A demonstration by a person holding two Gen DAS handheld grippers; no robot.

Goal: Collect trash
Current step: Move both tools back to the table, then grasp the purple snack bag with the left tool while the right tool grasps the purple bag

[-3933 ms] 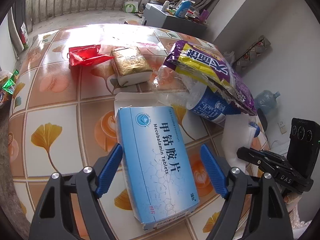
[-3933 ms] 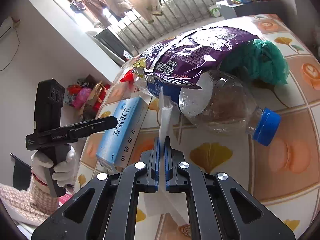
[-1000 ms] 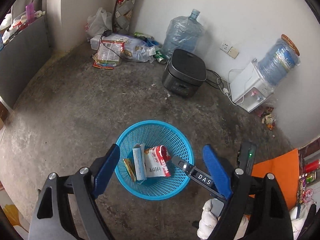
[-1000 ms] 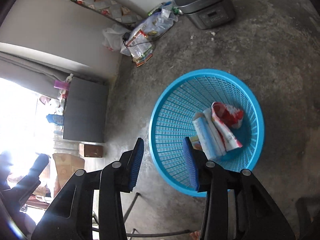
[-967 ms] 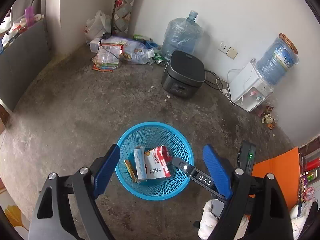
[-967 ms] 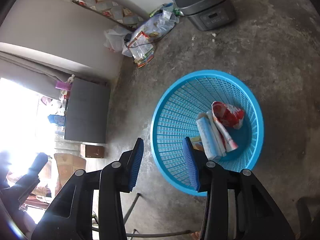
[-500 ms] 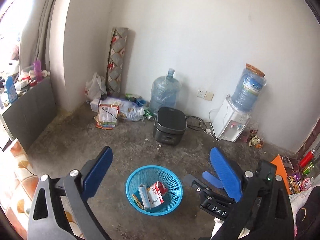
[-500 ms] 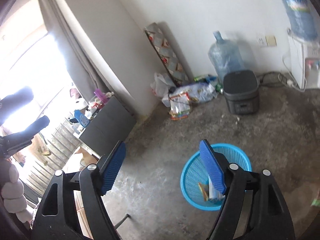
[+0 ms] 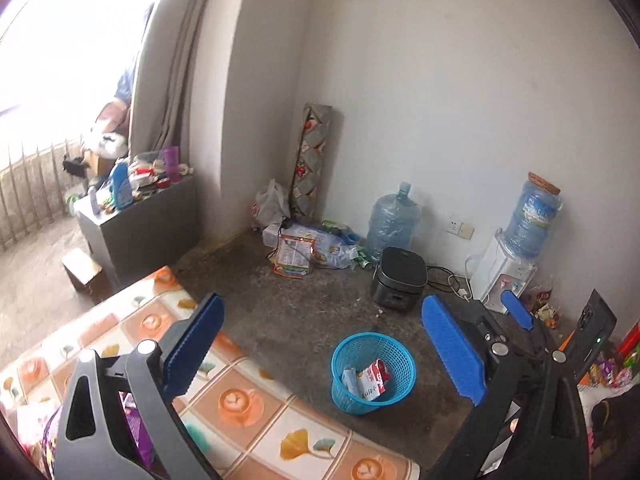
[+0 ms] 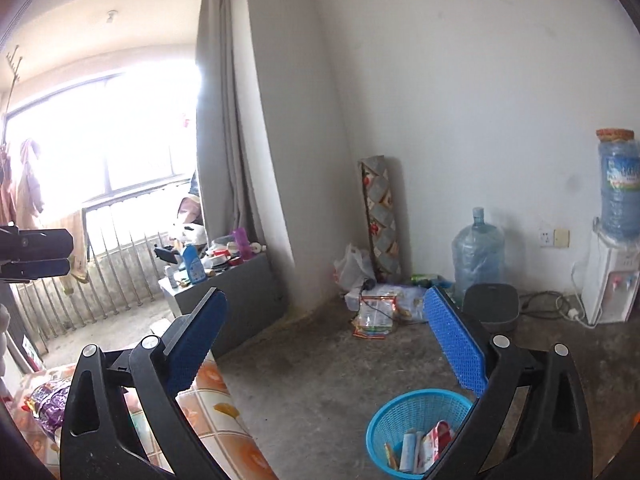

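While both cameras look across the room toward the corner, the blue basket [image 9: 373, 368] stands on the grey concrete floor [image 9: 304, 312], in the lower middle of the left wrist view and at the lower right of the right wrist view. Inside it lie a red and white wrapper [image 9: 374, 378] and a pale blue box [image 9: 349, 378]; the basket wall covers their lower parts, and the print is too small to read.

The left gripper [image 9: 320, 344] has its fingers spread wide, and nothing is between them. The right gripper [image 10: 326, 344] is opening its jaws, also with nothing between them; its right finger hides part of the basket rim.

At the lower left of both views, the table with the tiled cloth [image 9: 248, 404] is cut off by the frame edge. A purple snack bag [image 10: 50, 402] lies on it, mostly hidden behind the gripper body. The window at the upper left is overexposed, so nothing outside it is clear.
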